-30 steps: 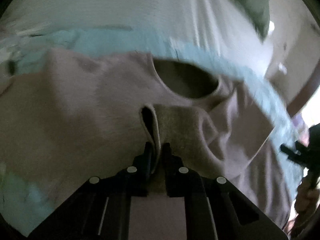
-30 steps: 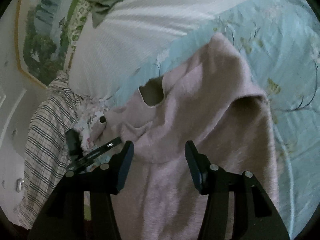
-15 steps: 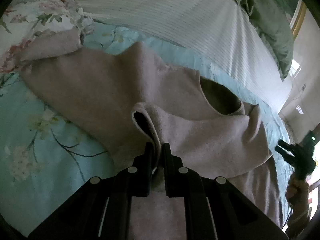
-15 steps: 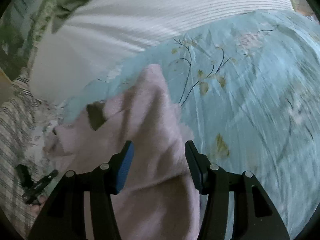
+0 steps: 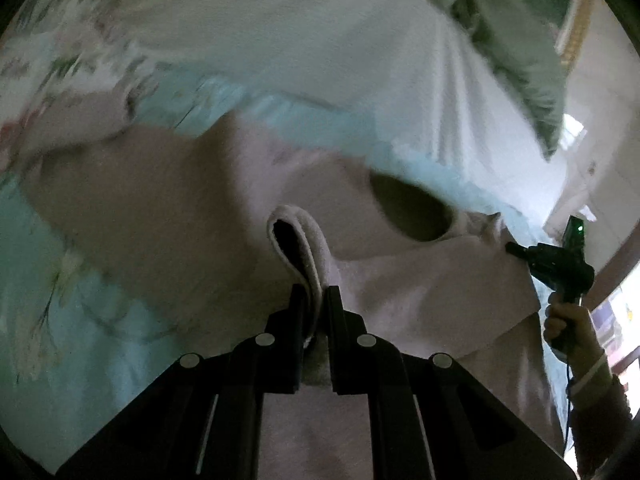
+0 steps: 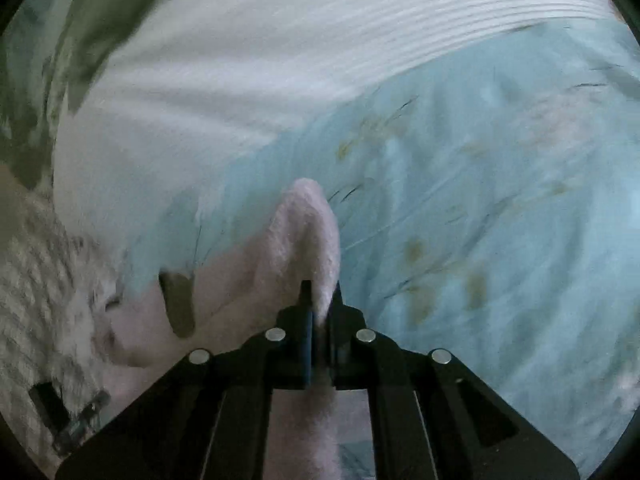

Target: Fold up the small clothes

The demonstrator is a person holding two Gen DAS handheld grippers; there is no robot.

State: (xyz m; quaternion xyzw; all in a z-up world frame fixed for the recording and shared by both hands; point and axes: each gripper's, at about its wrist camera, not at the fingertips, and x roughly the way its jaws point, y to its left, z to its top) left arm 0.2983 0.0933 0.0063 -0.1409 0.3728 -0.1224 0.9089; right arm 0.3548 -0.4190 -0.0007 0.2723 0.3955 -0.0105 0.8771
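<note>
Right wrist view: right gripper (image 6: 320, 300) pinches pink sweater (image 6: 308, 232).

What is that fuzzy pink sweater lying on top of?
The pink sweater lies on a light blue floral bedsheet, with a white ribbed pillow behind it. What the sheet looks like directly under the sweater cannot be seen; the fabric covers it.

I get dim, motion-smeared views with rounded fisheye edges; daylight glares from a window (image 5: 576, 132) at right; my nearest fingers sit dark.
</note>
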